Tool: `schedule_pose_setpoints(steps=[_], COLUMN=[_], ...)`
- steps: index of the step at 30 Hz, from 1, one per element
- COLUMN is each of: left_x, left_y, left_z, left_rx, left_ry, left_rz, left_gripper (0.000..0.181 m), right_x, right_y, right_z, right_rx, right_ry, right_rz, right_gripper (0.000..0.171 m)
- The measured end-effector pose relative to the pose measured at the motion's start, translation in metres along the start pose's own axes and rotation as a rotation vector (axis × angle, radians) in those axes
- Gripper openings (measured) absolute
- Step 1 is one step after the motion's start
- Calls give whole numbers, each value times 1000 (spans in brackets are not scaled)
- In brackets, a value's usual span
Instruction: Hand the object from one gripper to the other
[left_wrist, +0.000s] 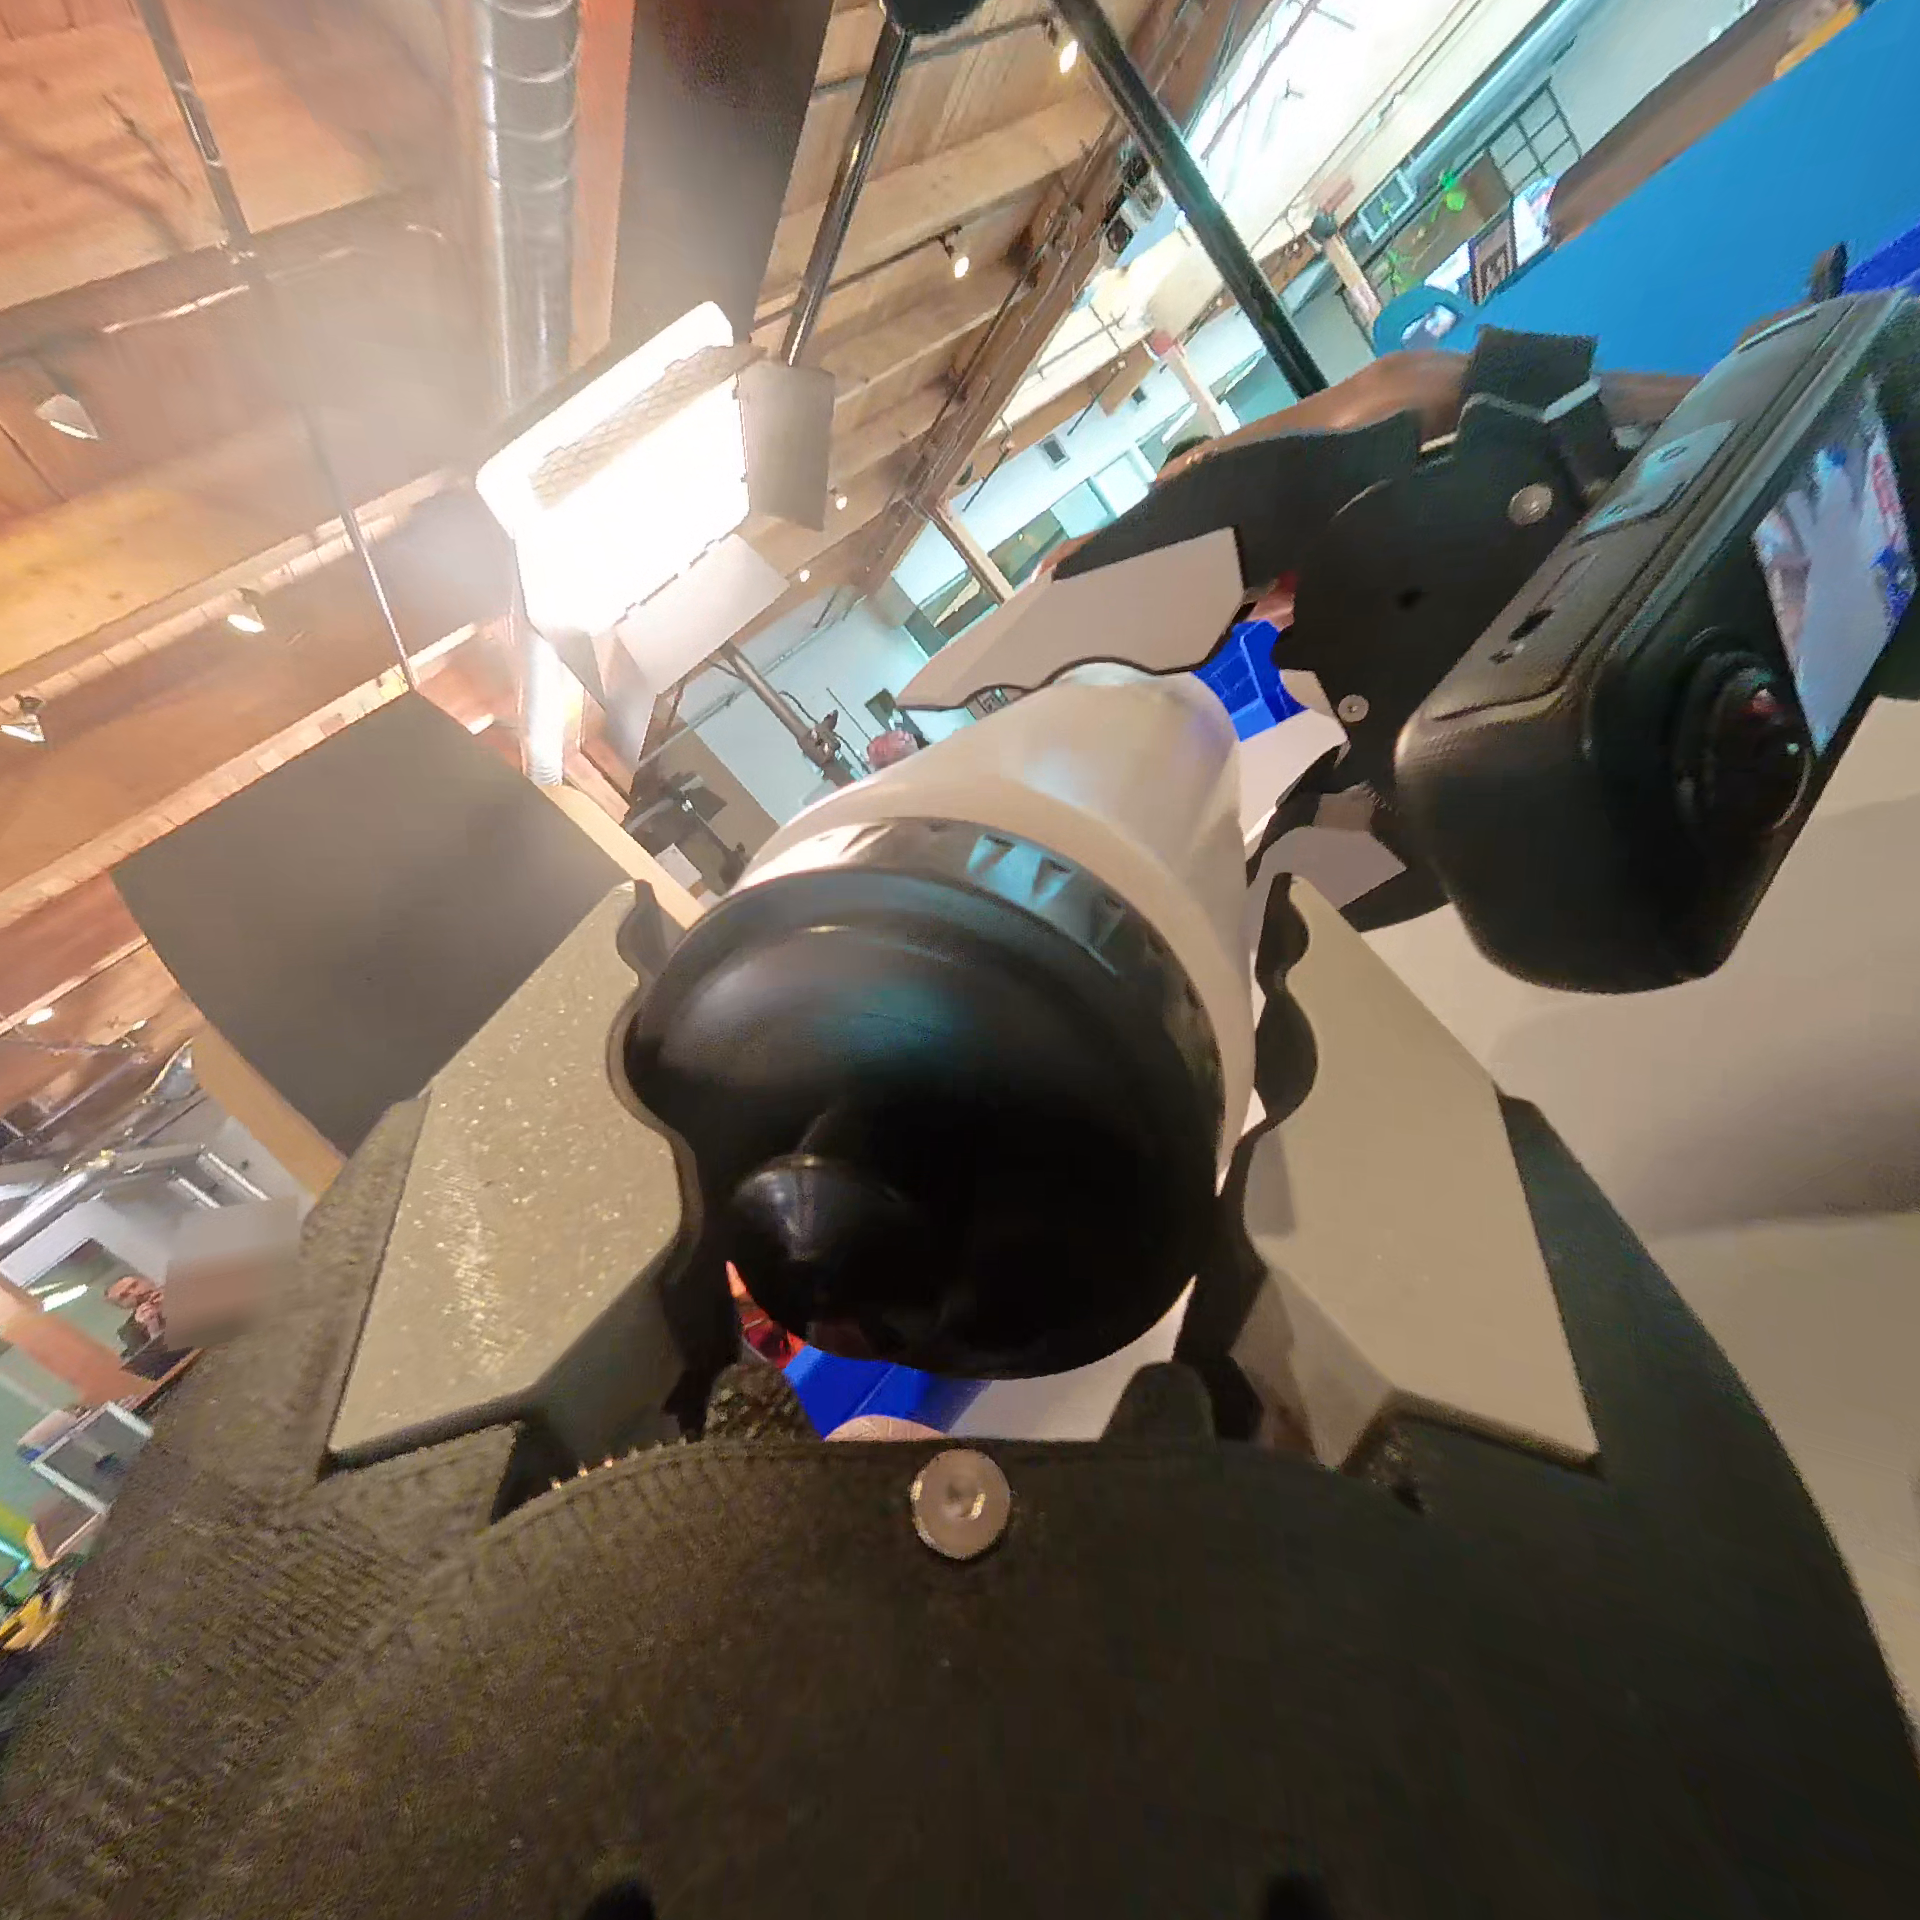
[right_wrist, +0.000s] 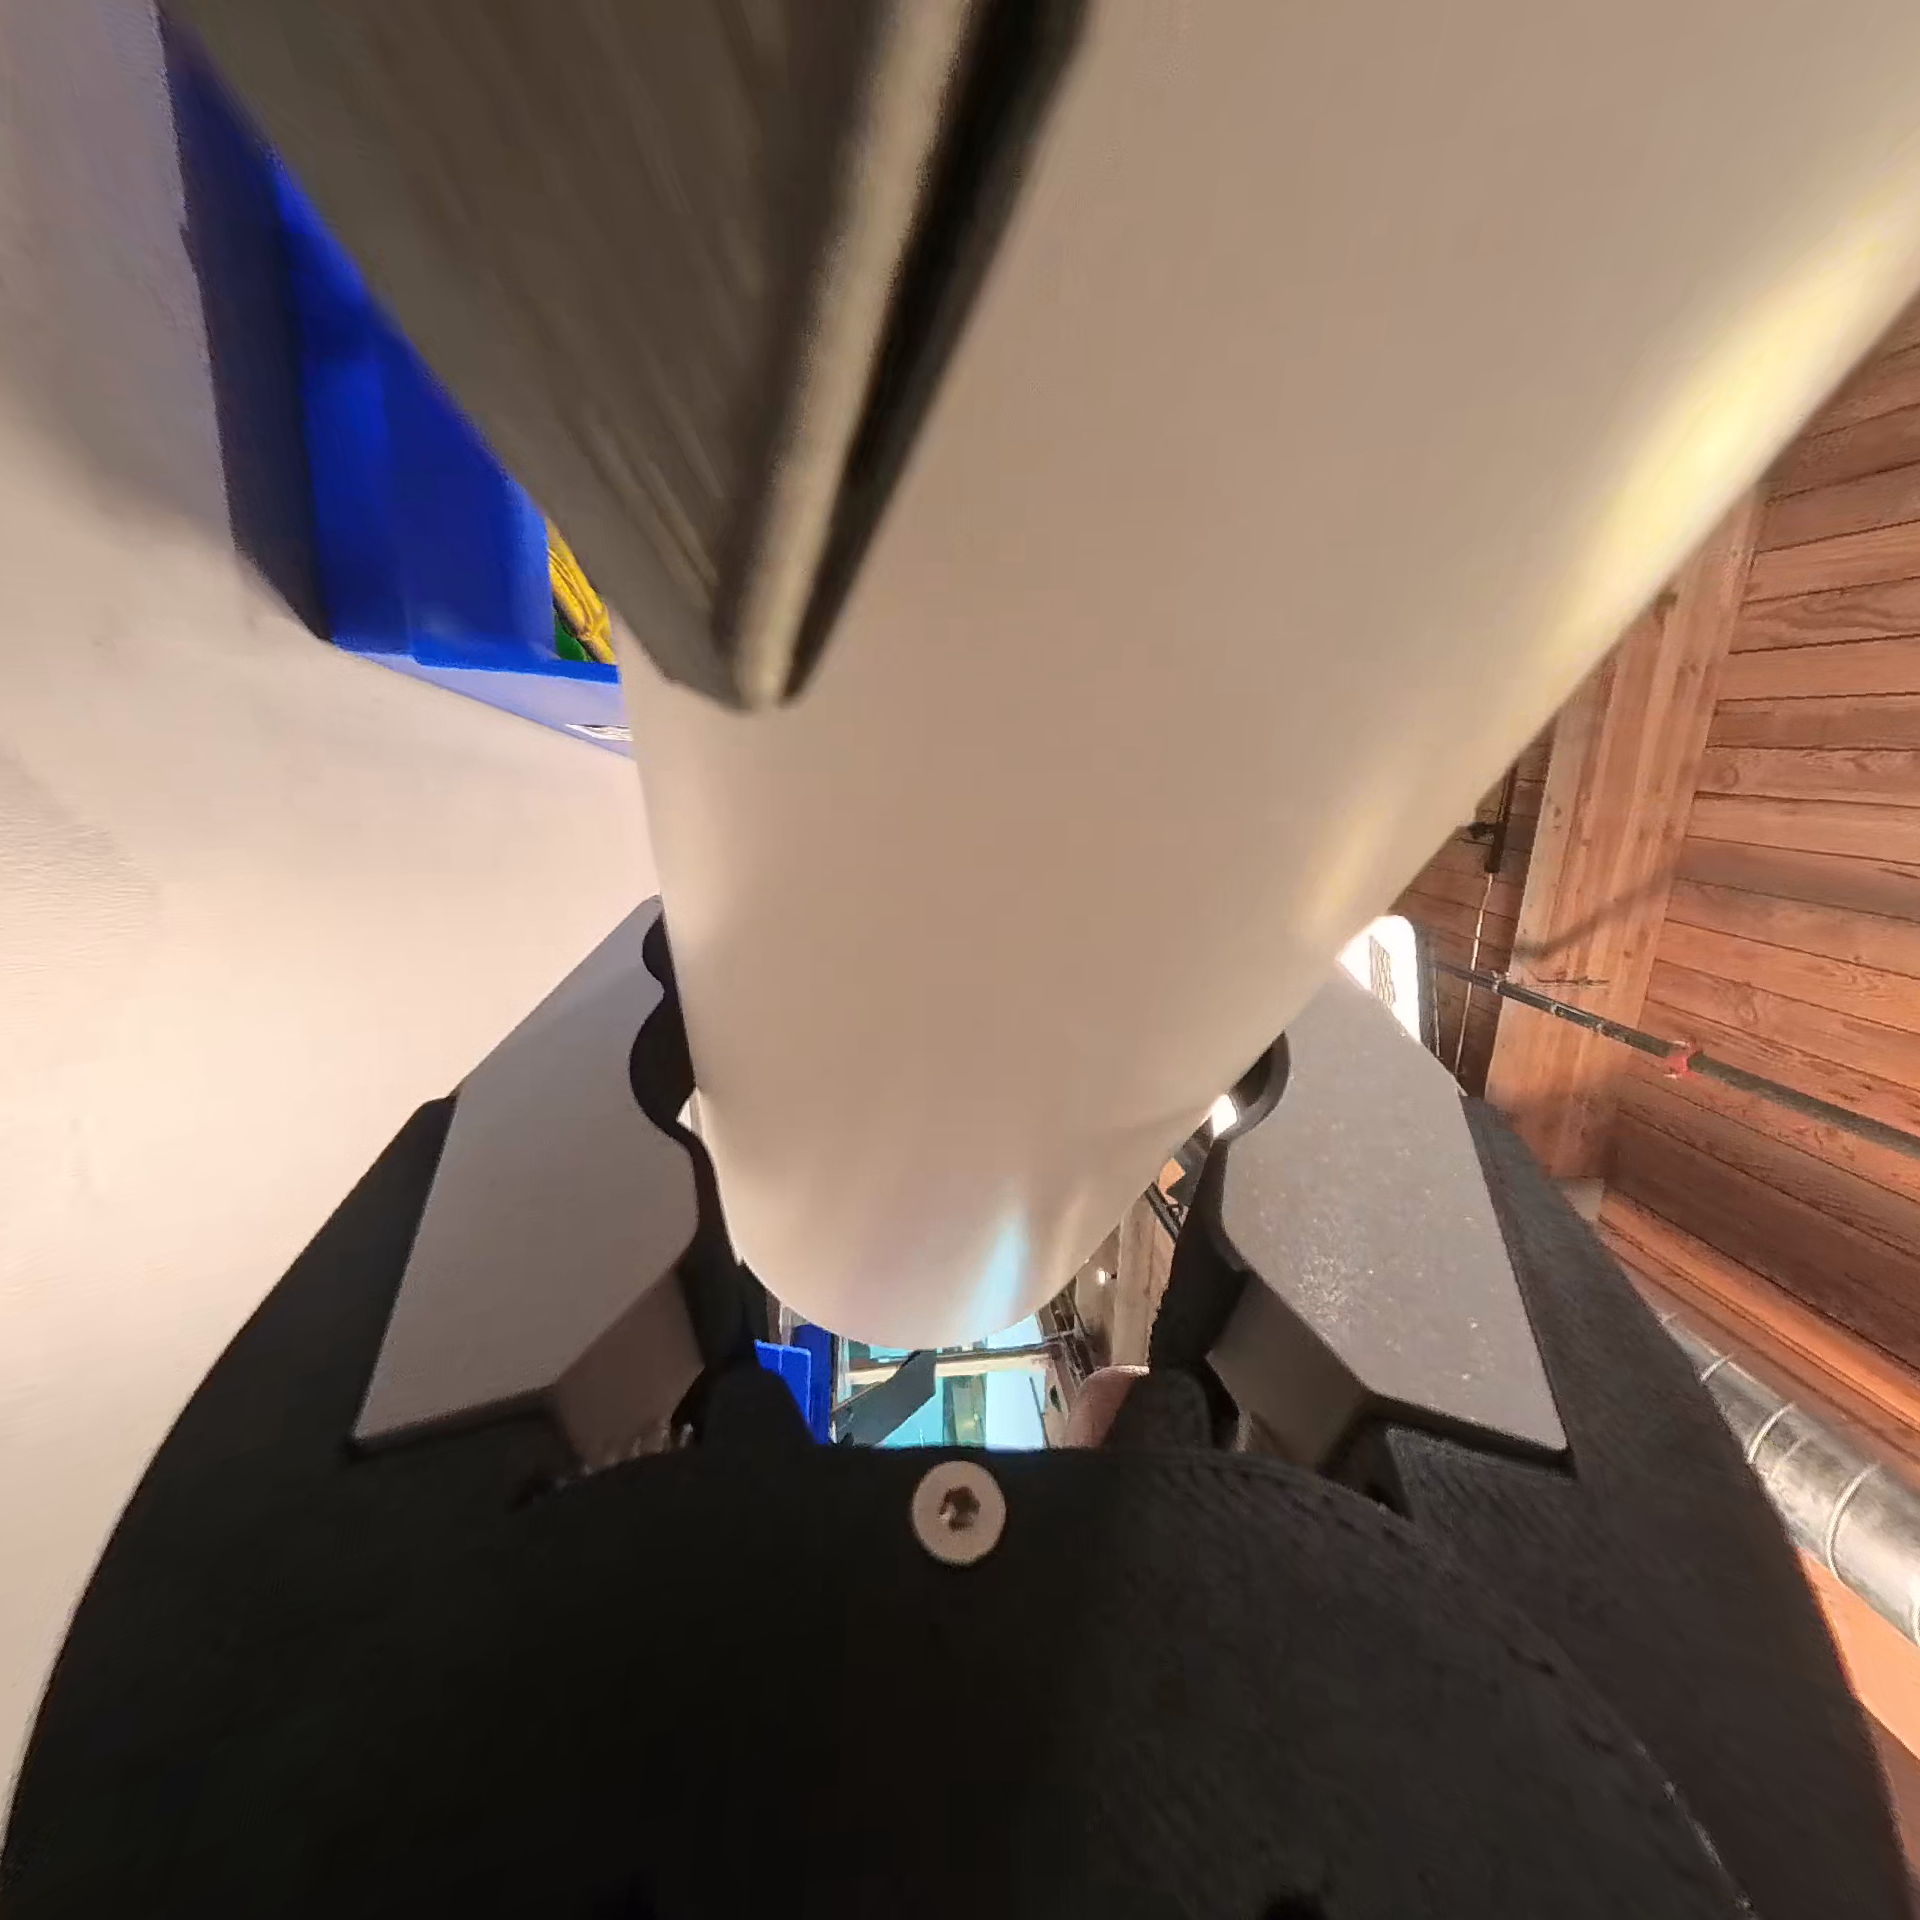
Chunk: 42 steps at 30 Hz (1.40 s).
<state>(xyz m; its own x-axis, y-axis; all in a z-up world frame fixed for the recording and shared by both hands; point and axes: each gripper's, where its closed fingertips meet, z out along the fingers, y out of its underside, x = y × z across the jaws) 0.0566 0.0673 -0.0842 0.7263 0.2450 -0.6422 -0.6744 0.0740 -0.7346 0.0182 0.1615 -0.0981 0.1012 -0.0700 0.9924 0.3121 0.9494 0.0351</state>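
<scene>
One white bottle (left_wrist: 1049, 790) with black cap (left_wrist: 925, 1132), held in mid-air; long axis runs between the two grippers, cap end toward the left wrist camera, base toward the right. Left gripper (left_wrist: 966, 1039): closed on the cap end. Right gripper (right_wrist: 966, 1049): closed on the base end. One blue bin (right_wrist: 416, 499) behind, partly hidden by the bottle.

The left gripper (left_wrist: 956, 1049) points steeply upward, its two grey fingers (left_wrist: 540, 1174) pressed on either side of the bottle's black cap end. The right gripper (left_wrist: 1262, 665) comes in from the opposite side, camera facing back, a hand (left_wrist: 1392, 390) behind it; its fingers (right_wrist: 540, 1164) clamp the white body near the base.
</scene>
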Motion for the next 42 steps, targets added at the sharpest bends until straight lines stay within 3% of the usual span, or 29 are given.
schedule_pose_setpoints(steps=[4, 9, 12, 15, 18, 21, 24, 26, 28, 30, 33, 37, 42], left_x=[-16, -46, -61, -72, -77, -74, -59, -46, -36, -39, -45, -62, -65], left_y=[3, 3, 5, 1, -7, -8, -4, -7, -9, -7, 12, 16, -3], left_z=[-2, -12, -17, -24, -29, -30, -23, -21, -19, -16, -7, -11, -17], left_rx=[-26, 52, 121, 235, 346, 388, 348, 320, 292, 295, 224, 208, 233], left_ry=[-48, -35, 6, 90, 193, 315, 444, 555, 622, 593, 435, 247, 111], left_rz=[-113, -508, -772, -1008, -1183, -1345, -1487, -1566, -1617, -1650, -1609, -1365, -998], left_gripper=[113, 113, 115, 115, 114, 115, 112, 112, 113, 112, 129, 129, 126], right_x=[25, 58, 67, 69, 69, 78, 81, 79, 81, 82, 80, 75, 57], right_y=[3, 4, 3, -16, -55, -88, -109, -122, -124, -118, -101, -72, -45], right_z=[-3, -10, -11, -13, -25, -45, -51, -52, -52, -49, -41, -27, -10], right_rx=[4, 32, 100, 297, 577, 854, 960, 973, 978, 949, 825, 559, 213], right_ry=[106, 197, 177, -4, -336, -585, -689, -711, -611, -512, -358, -128, 52], right_rz=[127, 416, 697, 1119, 1522, 1757, 1871, 1880, 1855, 1810, 1688, 1369, 915], right_gripper=[97, 97, 97, 101, 110, 115, 113, 113, 94, 89, 87, 86, 86])
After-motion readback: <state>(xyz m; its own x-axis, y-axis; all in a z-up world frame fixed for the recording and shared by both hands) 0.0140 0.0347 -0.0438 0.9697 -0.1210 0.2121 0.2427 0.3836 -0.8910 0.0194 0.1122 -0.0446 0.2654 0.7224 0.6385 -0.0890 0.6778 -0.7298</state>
